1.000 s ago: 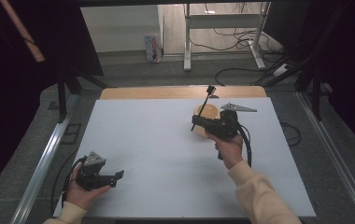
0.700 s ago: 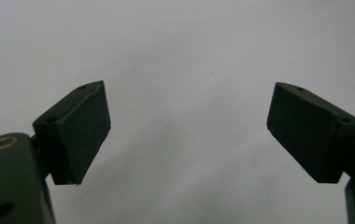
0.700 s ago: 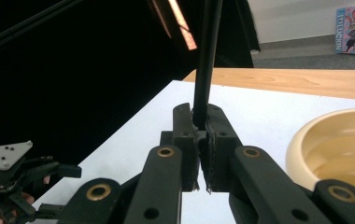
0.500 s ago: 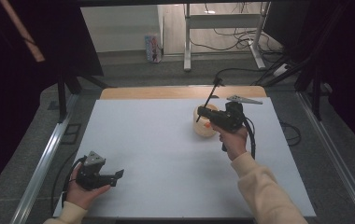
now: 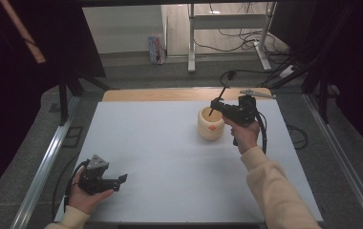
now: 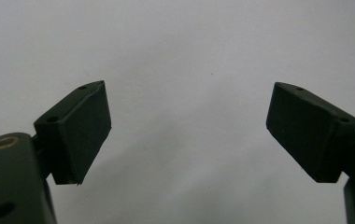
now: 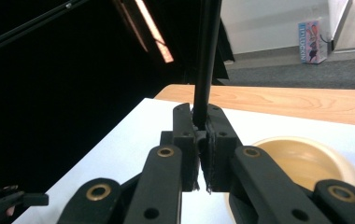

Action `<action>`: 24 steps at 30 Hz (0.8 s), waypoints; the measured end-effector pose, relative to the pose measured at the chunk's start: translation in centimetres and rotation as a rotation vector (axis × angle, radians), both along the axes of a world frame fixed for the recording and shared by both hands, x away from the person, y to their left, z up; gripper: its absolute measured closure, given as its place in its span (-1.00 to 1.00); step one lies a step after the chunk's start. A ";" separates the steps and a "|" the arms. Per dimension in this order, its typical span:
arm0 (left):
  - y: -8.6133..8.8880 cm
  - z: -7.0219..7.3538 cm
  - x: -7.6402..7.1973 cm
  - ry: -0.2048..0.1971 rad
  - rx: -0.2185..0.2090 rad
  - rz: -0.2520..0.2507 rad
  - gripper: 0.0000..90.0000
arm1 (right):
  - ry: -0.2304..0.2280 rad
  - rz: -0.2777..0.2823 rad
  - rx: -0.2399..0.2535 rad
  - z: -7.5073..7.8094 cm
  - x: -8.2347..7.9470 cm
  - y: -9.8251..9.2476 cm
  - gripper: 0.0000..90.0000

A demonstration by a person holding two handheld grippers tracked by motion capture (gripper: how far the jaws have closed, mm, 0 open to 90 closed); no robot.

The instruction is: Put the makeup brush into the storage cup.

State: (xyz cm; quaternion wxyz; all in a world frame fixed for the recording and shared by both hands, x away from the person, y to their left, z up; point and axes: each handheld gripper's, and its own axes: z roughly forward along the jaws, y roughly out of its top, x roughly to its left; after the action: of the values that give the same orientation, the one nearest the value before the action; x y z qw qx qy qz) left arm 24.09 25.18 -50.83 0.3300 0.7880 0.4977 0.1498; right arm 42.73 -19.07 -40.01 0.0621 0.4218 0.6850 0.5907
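Right gripper point(image 5: 212, 106) hovers over a cream cup point(image 5: 210, 125) w/ an orange spot, jaws pinched on a thin black stick point(image 5: 220, 96) that angles up and away. Cup sits right of centre on the white table point(image 5: 160, 143), near the far wooden edge. Left gripper point(image 5: 121, 179) rests by the near-left corner, jaws spread, nothing between. Wide bare tabletop btwn the two.

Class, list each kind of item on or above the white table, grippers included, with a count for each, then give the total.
Grippers: 2, left gripper and right gripper
Cream pots: 1, cream pot
Thin black sticks: 1, black stick
Total: 4
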 end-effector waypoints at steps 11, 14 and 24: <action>0.0 0.0 0.0 0.002 -0.003 0.001 -0.66 | 0.006 -0.051 -0.020 -0.6 1.8 -0.5 0.89; 0.0 0.0 0.0 0.002 -0.004 0.001 -0.66 | 0.009 -0.063 -0.030 -0.8 2.2 -0.6 0.89; 0.0 0.0 0.0 0.003 -0.006 0.002 -0.66 | 0.010 -0.097 -0.063 -1.1 3.5 -0.7 0.89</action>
State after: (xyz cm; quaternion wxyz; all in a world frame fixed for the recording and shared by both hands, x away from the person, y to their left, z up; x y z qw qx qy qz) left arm 24.11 25.20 -50.84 0.3315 0.7868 0.4993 0.1473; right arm 46.21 -19.80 -41.15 0.1005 0.4556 0.6822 0.5629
